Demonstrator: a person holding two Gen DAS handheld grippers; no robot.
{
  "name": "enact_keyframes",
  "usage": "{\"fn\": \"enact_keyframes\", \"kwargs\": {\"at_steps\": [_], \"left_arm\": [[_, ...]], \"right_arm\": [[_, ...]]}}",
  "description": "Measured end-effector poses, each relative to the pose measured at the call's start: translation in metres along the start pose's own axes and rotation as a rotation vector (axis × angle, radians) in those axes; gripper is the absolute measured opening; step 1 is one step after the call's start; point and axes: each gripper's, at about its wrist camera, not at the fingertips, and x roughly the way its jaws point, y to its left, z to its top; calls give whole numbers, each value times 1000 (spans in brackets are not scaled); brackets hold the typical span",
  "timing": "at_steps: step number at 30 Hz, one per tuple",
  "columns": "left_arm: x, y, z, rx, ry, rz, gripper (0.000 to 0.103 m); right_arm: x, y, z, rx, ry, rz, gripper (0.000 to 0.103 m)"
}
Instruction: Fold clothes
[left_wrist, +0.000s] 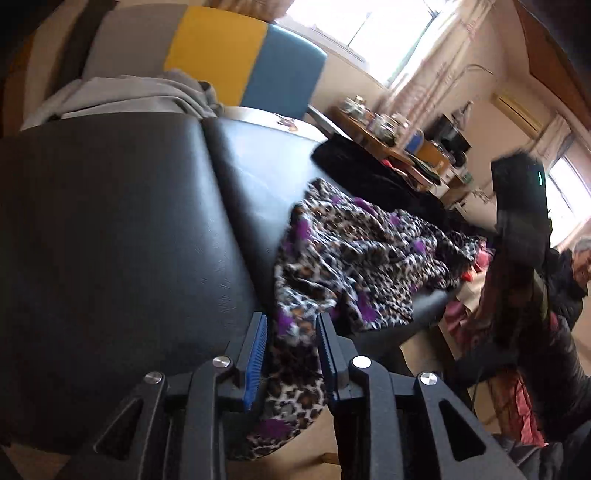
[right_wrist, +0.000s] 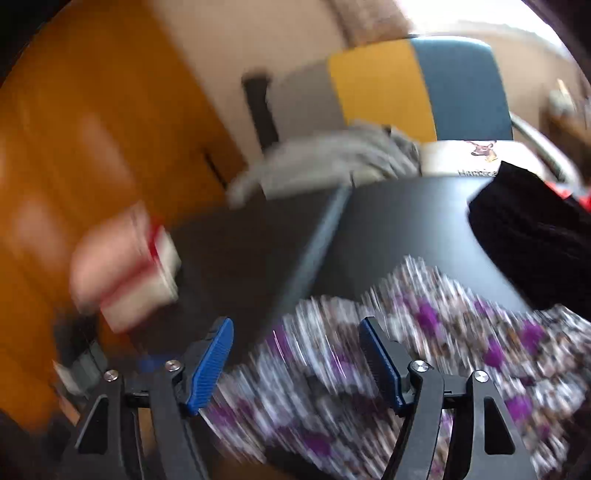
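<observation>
Only left tool shows person.

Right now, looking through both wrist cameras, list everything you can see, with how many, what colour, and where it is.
Leopard-print fleece garment with purple spots: one, crumpled on the black surface, an end hanging over the near edge.
Black padded leather surface: one, two cushions with a seam, under the clothes.
Grey garment: one, lying at the far end.
Black garment: one, beyond the leopard print.
Grey, yellow and blue chair back: one, behind the surface.
Cluttered wooden shelf: one, by the window.
Seated person: one, far right.
Left tool: blue pads open, fleece between them.
Right tool: blue pads wide open above the fleece.
</observation>
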Motion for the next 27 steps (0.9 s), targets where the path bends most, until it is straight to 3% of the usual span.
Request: {"fn": "enact_keyframes", "kwargs": {"at_steps": [4, 10, 12, 13, 16, 17, 18, 20, 21, 22, 24, 27], "left_arm": [[5, -18, -4, 80, 4, 8, 35], [22, -32, -13, 250, 58, 154, 37], [41, -32, -15, 289, 109, 189, 37], [48, -31, -15, 281, 126, 201, 37], [58, -27, -13, 224, 130, 136, 32], [57, -25, -13, 201, 123, 130, 27], [56, -23, -12, 178, 116, 123, 25], [53, -19, -11, 128, 102, 105, 11], [47, -14, -11, 96, 84, 87, 9], [38, -11, -11, 74, 62, 72, 8], [16, -3, -13, 31, 12, 46, 8], [-22, 4, -17, -11, -67, 22, 7]], "right_arm": [[20, 5, -61, -130, 126, -128, 75], [28, -42, -93, -1, 109, -176, 75], [38, -52, -100, -19, 139, -196, 76], [40, -51, -103, -62, 125, -211, 77], [45, -45, -113, -168, 113, -268, 78], [44, -47, -115, -153, 107, -272, 78], [42, -50, -117, -139, 101, -278, 71], [34, -54, -115, -108, 92, -306, 42], [28, -60, -114, -61, 84, -299, 15], [22, -66, -112, -9, 82, -279, 8], [11, -77, -116, 93, 68, -228, 8], [-1, -85, -117, 229, 36, -83, 8]]}}
